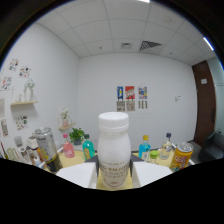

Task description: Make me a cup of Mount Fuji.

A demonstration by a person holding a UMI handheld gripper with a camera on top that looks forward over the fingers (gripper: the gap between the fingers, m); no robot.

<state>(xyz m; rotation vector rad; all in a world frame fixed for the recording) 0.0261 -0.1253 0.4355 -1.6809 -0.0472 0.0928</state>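
Observation:
A white plastic bottle (114,147) with a white screw cap and a pale label stands upright between my fingers, filling the middle of the gripper view. My gripper (114,176) is shut on its lower body. The white left finger (77,175) and the white right finger (150,172) press on it from either side. The bottle's base is hidden below the fingers.
Beyond the fingers stands a row of drinks: a silver can (46,144), a pink bottle (67,148), a teal bottle (88,148), a blue bottle (144,146) and an orange can (181,156). A small plant (76,135) stands behind them. The far white wall holds posters (131,98).

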